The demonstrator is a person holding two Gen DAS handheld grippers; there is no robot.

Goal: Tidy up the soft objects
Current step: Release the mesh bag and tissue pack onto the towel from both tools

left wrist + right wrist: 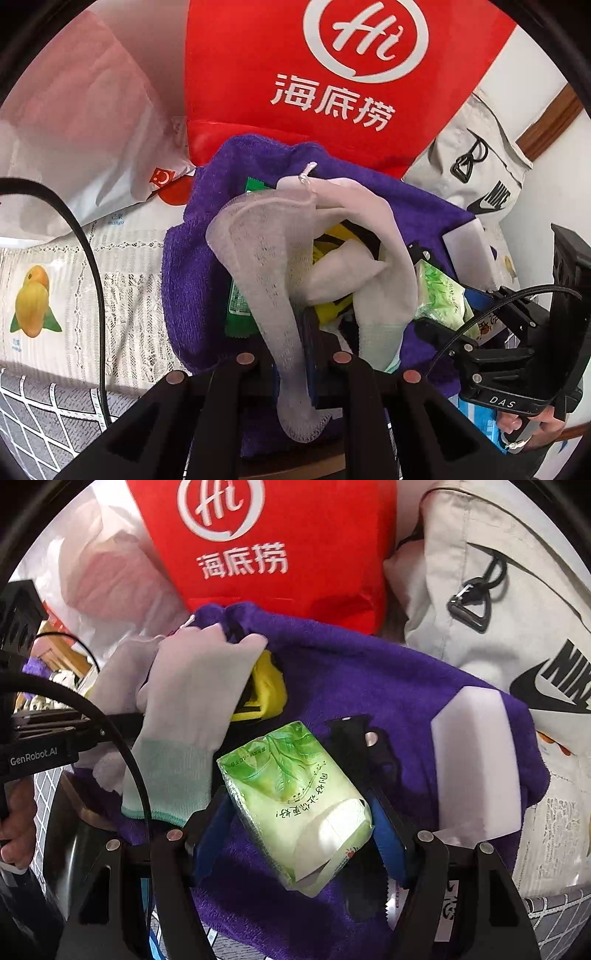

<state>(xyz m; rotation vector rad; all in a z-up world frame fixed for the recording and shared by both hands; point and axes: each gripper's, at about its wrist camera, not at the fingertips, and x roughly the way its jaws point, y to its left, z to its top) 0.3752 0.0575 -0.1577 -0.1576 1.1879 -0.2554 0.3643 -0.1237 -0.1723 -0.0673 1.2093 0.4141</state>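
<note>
Pinched between the left tongs (293,363) hung a white mesh cloth (258,266) — thin, limp and almost weightless, draping from the pads up over the pile, so the jaws stood nearly together, clamped on its lower end. Such a fabric would slide and stretch rather than resist, and a grip on a gathered fold, not a single layer, looked the safer hold. Just beside it lay a white glove (373,258) with a pale green cuff, equally floppy and best taken at the cuff.

The right tongs (303,834) stood wide, their blue pads against the two sides of a green tissue pack (295,805); the pack looked held, tilted above the purple towel (369,686). It seemed light and squashy under a slick plastic wrap, so a firm squeeze across its short sides suited it, though it might slip if gripped loosely.

The towel, thick and soft, served as the bed for everything: the glove, a yellow item (269,686) half hidden beneath it, a white foam block (476,749) and a green packet (240,302) showing at the mesh's edge. Behind stood a red bag (332,92), a pale plastic bag (81,122) and a grey canvas bag (498,602) — what they held, if anything, could not be told. The patterned desk (55,258) lay underneath.
</note>
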